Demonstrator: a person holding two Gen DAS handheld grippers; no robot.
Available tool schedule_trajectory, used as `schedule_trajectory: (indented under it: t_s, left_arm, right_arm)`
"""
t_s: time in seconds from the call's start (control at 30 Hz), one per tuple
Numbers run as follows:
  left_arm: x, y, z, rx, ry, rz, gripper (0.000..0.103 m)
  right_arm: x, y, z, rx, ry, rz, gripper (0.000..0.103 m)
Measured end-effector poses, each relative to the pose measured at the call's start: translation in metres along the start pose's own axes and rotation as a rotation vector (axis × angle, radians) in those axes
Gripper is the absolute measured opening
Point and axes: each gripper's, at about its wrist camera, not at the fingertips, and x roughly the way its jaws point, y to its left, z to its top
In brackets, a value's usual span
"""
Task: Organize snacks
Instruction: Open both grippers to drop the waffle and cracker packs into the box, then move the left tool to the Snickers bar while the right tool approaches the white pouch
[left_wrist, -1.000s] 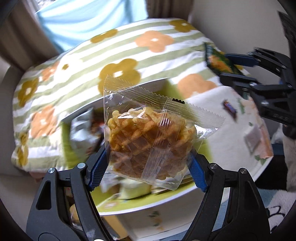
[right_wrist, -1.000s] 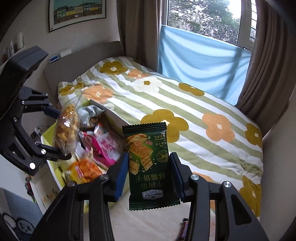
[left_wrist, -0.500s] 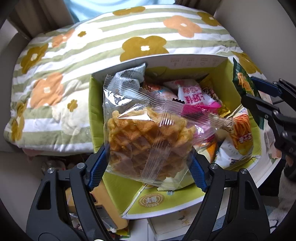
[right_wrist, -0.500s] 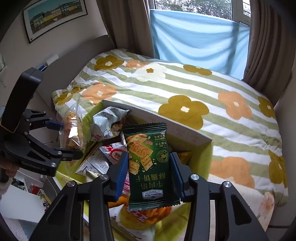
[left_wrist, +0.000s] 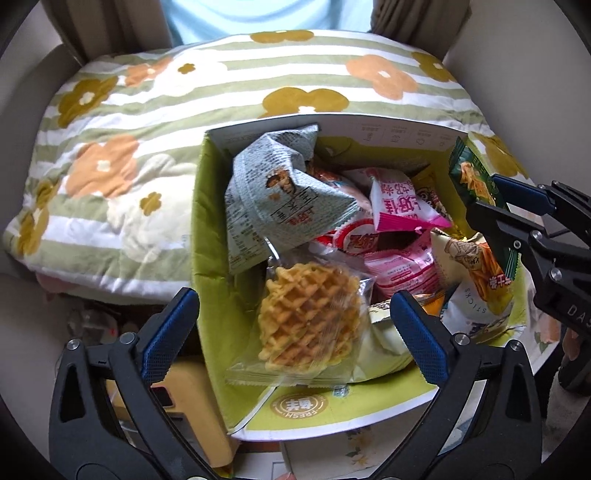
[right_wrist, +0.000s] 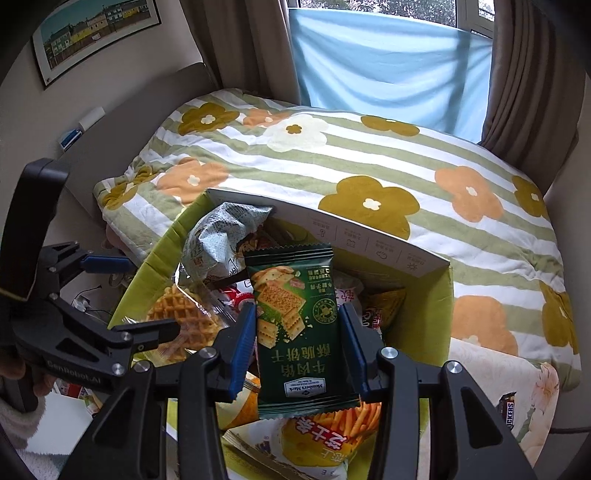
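The clear-wrapped waffle packet (left_wrist: 308, 314) lies loose in the near left corner of the green-lined cardboard box (left_wrist: 210, 221). Above it my left gripper (left_wrist: 293, 299) is opening wide, its blue pads (left_wrist: 166, 332) well apart from the wrapper. My right gripper (right_wrist: 297, 314) is shut on a dark green cracker packet (right_wrist: 295, 332), held upright over the box's right half. That packet (left_wrist: 476, 184) and the right gripper (left_wrist: 487, 195) also show at the right edge of the left wrist view. From the right wrist view the left gripper (right_wrist: 147, 295) hangs over the waffle packet (right_wrist: 181, 314).
The box holds several snack bags: a grey-green one (left_wrist: 280, 199), a pink one (left_wrist: 399, 206), an orange stick-snack bag (right_wrist: 325, 432). It sits against a flowered, striped quilt (right_wrist: 369, 155). A Snickers bar (right_wrist: 508, 410) lies on floral cloth to the right.
Both grippers came over the box and sank. The left jaws opened and the waffle packet dropped into the box. The right gripper kept its hold on the green packet.
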Motion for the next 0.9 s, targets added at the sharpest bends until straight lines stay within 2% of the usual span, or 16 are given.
schedule_trajectory:
  t_s: [0.13, 0.17, 0.2, 0.23, 0.27, 0.3, 0.6, 0.7, 0.9]
  left_arm:
    - [-0.010, -0.001, -0.008, -0.002, -0.043, 0.054, 0.102]
    - [-0.011, -0.002, -0.010, -0.003, -0.054, 0.076, 0.102]
    - [-0.013, -0.002, -0.012, -0.002, -0.065, 0.092, 0.102]
    - [-0.015, -0.002, -0.015, -0.004, -0.077, 0.102, 0.102]
    - [-0.018, -0.003, -0.018, -0.010, -0.093, 0.110, 0.102]
    - [-0.021, -0.003, -0.022, -0.019, -0.111, 0.114, 0.102]
    - [-0.033, 0.002, -0.045, -0.108, -0.157, 0.099, 0.102]
    - [-0.041, -0.002, -0.050, -0.129, -0.188, 0.069, 0.102]
    - [-0.053, -0.027, -0.054, -0.067, -0.239, 0.038, 0.102]
  right_arm:
    - [0.010, 0.000, 0.000, 0.027, 0.023, 0.040, 0.045]
    - [0.010, 0.000, -0.001, 0.034, 0.018, 0.059, 0.053]
    - [0.010, 0.001, -0.002, 0.035, 0.013, 0.070, 0.072]
    - [0.008, 0.005, -0.003, 0.028, 0.003, 0.071, 0.084]
    - [0.006, 0.007, -0.004, 0.019, -0.009, 0.064, 0.100]
    - [0.003, 0.009, -0.006, 0.009, -0.026, 0.055, 0.102]
    - [-0.023, 0.009, -0.016, 0.016, -0.090, 0.019, 0.102]
    - [-0.034, 0.006, -0.020, 0.032, -0.107, 0.006, 0.102]
    - [-0.070, -0.003, -0.038, 0.066, -0.181, -0.084, 0.102]
